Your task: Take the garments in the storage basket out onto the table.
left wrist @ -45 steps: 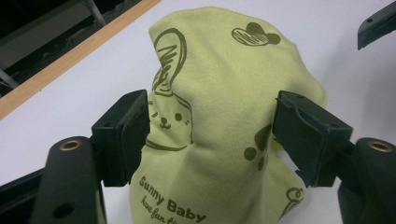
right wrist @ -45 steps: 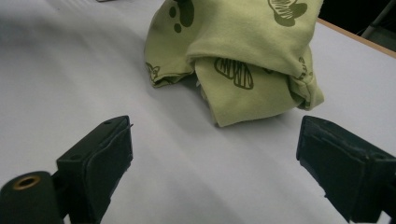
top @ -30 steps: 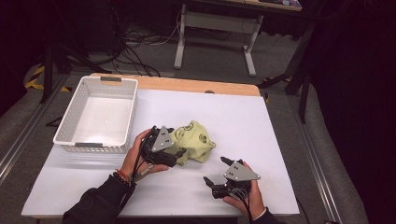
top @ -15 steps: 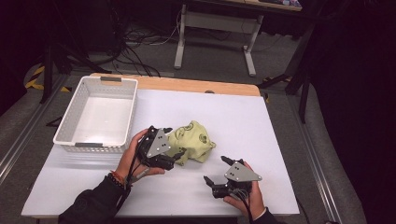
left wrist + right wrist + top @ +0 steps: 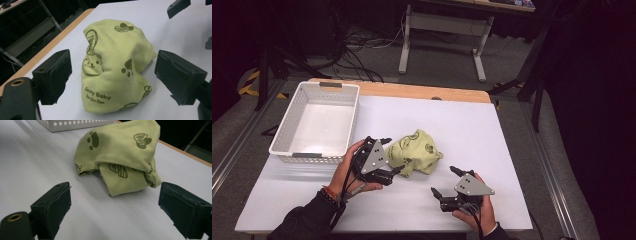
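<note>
Leftward has slid the left gripper (image 5: 388,155) across the white table (image 5: 492,135).

Crumpled yellow-green printed cloth (image 5: 416,151) on table (image 5: 492,130)

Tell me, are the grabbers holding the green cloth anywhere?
Nothing is held. The left gripper stands open around the green cloth without pinching it, and the right gripper is open, apart from it.

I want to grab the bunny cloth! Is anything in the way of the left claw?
Nothing visible is. The left gripper is open with the green cloth right between its jaws, and only bare white table shows around it.
</note>
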`<state>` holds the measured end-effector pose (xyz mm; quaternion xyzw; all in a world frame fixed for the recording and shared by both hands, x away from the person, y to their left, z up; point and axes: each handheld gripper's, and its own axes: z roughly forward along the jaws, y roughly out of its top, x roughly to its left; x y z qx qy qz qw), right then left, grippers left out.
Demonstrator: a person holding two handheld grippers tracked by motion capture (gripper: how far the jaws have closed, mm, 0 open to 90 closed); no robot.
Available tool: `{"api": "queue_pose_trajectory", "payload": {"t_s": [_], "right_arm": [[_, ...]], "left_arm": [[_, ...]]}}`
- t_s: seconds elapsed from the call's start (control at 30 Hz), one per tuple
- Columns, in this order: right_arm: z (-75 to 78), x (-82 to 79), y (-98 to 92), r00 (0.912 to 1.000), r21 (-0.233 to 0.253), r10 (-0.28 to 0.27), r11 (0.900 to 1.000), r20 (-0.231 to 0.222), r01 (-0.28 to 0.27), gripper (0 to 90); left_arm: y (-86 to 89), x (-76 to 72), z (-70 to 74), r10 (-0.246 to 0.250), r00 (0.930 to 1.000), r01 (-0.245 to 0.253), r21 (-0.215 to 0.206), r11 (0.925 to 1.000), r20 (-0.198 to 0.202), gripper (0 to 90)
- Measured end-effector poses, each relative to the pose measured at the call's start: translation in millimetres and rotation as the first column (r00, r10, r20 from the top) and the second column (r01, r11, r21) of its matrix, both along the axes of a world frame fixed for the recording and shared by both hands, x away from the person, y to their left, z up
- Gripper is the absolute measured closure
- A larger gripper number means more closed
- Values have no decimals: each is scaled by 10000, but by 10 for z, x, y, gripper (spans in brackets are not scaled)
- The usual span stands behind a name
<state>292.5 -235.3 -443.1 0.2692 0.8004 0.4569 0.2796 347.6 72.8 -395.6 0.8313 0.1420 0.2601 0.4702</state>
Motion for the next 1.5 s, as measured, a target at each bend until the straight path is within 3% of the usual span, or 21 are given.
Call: {"api": "queue_pose_trajectory", "payload": {"t_s": [0.5, 1.5], "right_arm": [[7, -3, -2, 10000, 23, -10, 10000, 39, 10, 118], [7, -5, 8, 10000, -116, 13, 9999, 84, -12, 122]], "left_arm": [[92, -75, -21, 58, 9999, -60, 145, 9999, 109, 135], [473, -234, 13, 600, 9977, -598, -84, 9982, 301, 133]]}}
